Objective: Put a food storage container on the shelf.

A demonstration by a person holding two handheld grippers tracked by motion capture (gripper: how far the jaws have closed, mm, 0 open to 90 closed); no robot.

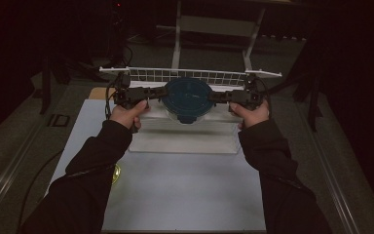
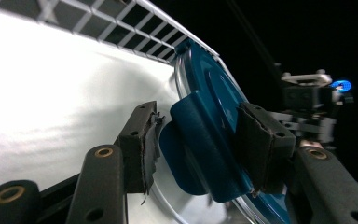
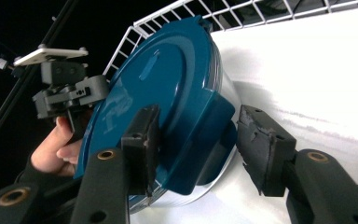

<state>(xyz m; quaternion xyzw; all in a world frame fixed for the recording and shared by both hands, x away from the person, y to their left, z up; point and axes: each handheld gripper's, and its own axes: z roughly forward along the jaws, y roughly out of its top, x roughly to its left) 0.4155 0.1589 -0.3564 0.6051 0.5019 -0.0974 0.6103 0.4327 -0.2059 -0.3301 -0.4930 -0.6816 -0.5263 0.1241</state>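
Left claw (image 2: 198, 149) spread around a blue latch tab on the bowl's lid (image 2: 214, 93) — one pad (image 2: 142, 149) just off the tab toward the white surface, the other pad (image 2: 261, 144) resting against the lid's top side; not squeezed hard, by the look of it, more bracketing than pinching. Right claw (image 3: 198, 144) likewise spread, straddling the opposite latch tab, with a clear gap between the outer pad (image 3: 261, 149) and the bowl (image 3: 223, 107). Seen from above, left claw (image 1: 153, 93) and right claw (image 1: 218, 96) meeting the lid (image 1: 187, 100) from either side, level with each other, hands (image 1: 126, 114) gripping the handles below. Probably set up this way so both side latches can be worked at once, or the bowl steadied evenly from two sides without tipping; which of the two, hard to judge.

Bowl itself — clear walls under the blue lid — sitting on a white tray (image 1: 185, 141) toward the far edge of the table (image 1: 185, 195), just in front of a white wire rack (image 1: 190, 75). Rack close behind, so little room to push backward; approach from the sides makes sense. Something small and yellow (image 1: 116, 173) peeking out beside the left sleeve, too hidden to identify. Surroundings dark.
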